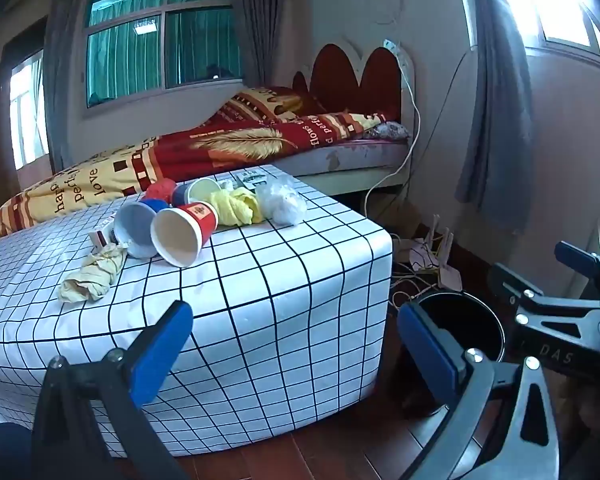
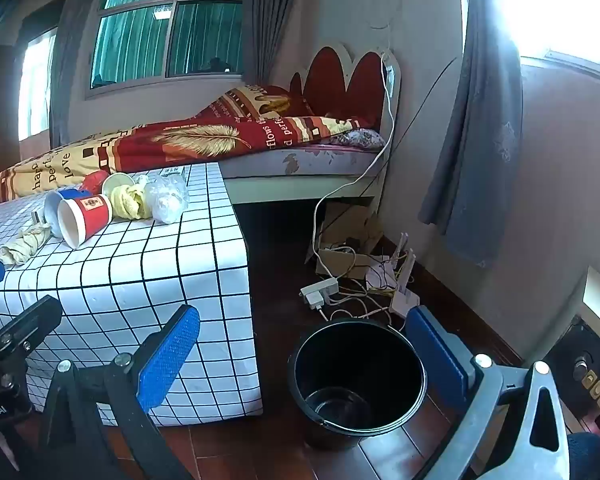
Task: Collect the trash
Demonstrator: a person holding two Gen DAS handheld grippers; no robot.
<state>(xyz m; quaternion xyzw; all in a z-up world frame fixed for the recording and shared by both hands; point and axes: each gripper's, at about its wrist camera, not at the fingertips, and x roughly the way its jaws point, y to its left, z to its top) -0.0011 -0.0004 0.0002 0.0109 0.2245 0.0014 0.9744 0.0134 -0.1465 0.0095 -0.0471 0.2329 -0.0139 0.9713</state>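
Observation:
Trash lies on a low table under a white grid cloth: a red paper cup on its side, a blue cup, a yellow crumpled wad, a clear plastic bag and a tan crumpled paper. A black bucket stands empty on the floor right of the table. My left gripper hangs open in front of the table's near corner, holding nothing. My right gripper is open too, above the bucket's rim. The red cup shows far left in the right wrist view.
A bed with a red and yellow blanket runs behind the table. A power strip, cables and a router clutter the floor beyond the bucket. Grey curtains hang at the right wall. The floor is dark wood.

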